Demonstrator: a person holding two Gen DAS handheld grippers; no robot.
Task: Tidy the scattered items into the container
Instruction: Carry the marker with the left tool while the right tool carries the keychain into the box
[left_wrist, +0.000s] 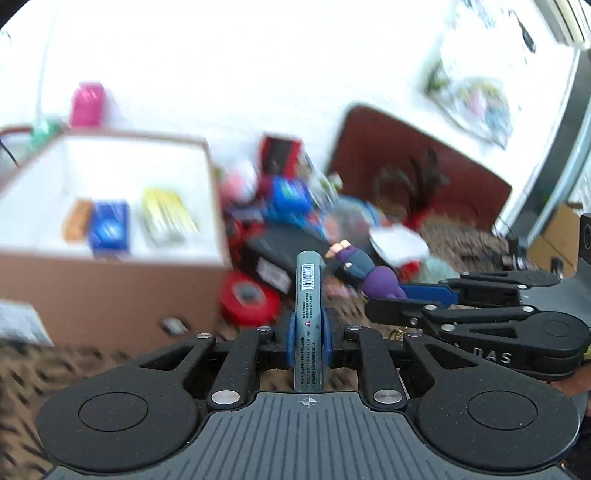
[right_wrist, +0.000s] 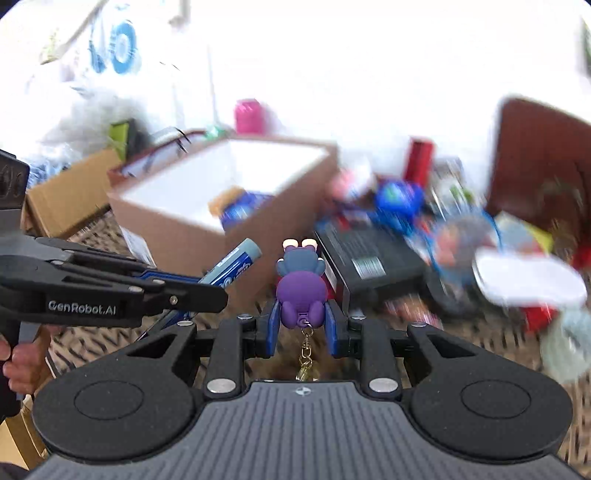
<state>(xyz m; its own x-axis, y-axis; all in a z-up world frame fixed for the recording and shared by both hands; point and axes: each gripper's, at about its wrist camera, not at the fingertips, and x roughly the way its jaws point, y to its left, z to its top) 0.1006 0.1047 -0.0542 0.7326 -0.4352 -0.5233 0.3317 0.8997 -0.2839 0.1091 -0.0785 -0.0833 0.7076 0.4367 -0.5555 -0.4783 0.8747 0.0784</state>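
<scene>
In my left gripper (left_wrist: 307, 341) I hold a grey-blue marker (left_wrist: 309, 295) between the blue pads; its capped end points forward. In my right gripper (right_wrist: 302, 326) I hold a purple figurine keychain (right_wrist: 300, 284), its small gold chain hanging down. The cardboard box (left_wrist: 110, 284) with white inside stands open on the left; a blue packet (left_wrist: 110, 227), a yellow one (left_wrist: 168, 216) and an orange one (left_wrist: 77, 220) lie in it.
</scene>
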